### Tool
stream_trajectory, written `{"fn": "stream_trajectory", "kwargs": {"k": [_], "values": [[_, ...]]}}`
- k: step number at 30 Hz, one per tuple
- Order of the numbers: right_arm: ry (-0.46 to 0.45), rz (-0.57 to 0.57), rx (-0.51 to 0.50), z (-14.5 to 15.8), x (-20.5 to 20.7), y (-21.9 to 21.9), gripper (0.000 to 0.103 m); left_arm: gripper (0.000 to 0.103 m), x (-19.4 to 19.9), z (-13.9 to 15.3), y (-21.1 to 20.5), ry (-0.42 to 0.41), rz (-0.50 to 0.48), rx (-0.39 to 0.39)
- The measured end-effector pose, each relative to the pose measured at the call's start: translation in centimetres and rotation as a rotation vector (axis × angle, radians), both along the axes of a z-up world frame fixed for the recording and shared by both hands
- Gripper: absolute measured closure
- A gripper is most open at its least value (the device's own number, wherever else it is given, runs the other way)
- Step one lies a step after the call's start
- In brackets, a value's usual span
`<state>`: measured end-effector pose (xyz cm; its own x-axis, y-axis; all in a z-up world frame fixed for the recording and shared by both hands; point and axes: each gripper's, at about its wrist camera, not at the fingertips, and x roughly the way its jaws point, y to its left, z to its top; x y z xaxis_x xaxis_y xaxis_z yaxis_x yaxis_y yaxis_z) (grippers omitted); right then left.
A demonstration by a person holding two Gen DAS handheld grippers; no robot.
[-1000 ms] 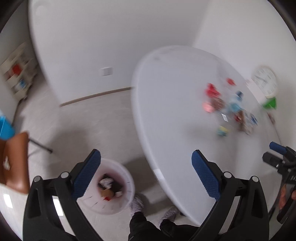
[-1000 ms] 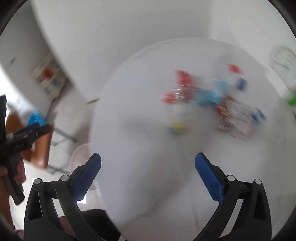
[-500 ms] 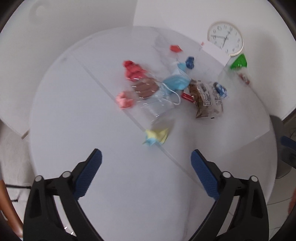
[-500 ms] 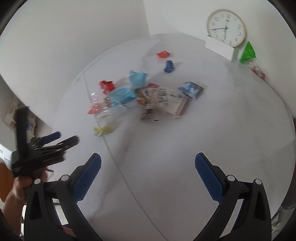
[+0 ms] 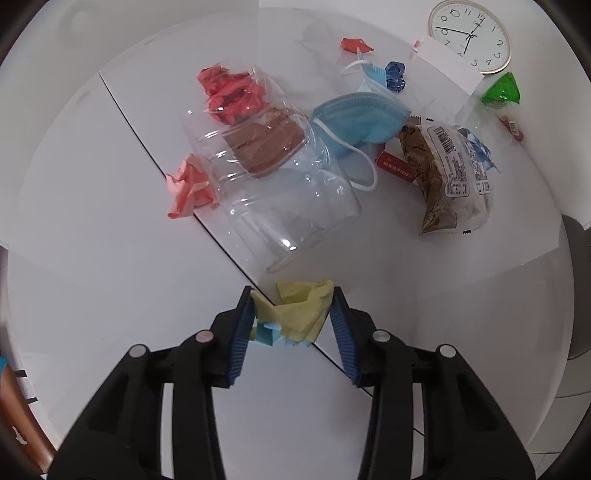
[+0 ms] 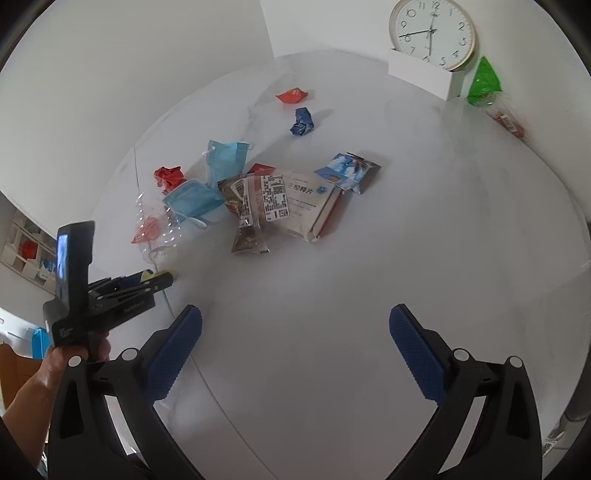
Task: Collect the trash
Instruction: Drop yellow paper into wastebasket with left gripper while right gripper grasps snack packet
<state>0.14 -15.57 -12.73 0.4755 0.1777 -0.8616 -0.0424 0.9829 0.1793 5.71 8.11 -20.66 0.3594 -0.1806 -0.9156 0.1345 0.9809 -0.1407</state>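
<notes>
My left gripper [image 5: 291, 299] is shut on a crumpled yellow and blue paper [image 5: 295, 314] on the white round table [image 5: 92, 258]. It also shows in the right wrist view [image 6: 147, 280] at the left. Beyond it lie a clear plastic container [image 5: 280, 184], a pink paper ball [image 5: 188, 184], red crumpled paper [image 5: 229, 92], a blue face mask [image 5: 362, 118] and a snack wrapper [image 5: 443, 173]. My right gripper [image 6: 295, 321] is open and empty above the bare near part of the table [image 6: 332, 277].
A wall clock [image 6: 432, 33] stands on a white box [image 6: 424, 74] at the table's far edge, beside a green packet [image 6: 484, 81]. A medicine box [image 6: 306, 195], a blue wrapper [image 6: 303, 122] and a red wrapper [image 6: 291, 96] lie further out.
The left gripper swung from over the bin to the table, came down and closed on the yellow paper. The right gripper turned toward the table and steadied.
</notes>
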Motion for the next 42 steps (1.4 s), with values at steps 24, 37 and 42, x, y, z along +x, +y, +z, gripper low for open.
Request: {"fn": "stream_trajectory", "kwargs": {"k": [24,37,42], "values": [[0.023,0.106,-0.213,-7.2,10.7,5.3,0.041,0.063,-9.9,6.4,11.6,-0.045,0.261,-0.011],[-0.048,0.256,0.039,2.8,-0.2,9.5,0.043,0.063,-20.6,5.8,23.8,-0.017,0.568,-0.006],[-0.035,0.416,0.082,4.4,-4.0,15.4,0.043,0.063,-23.9,1.1,28.8,0.066,0.685,-0.012]]}}
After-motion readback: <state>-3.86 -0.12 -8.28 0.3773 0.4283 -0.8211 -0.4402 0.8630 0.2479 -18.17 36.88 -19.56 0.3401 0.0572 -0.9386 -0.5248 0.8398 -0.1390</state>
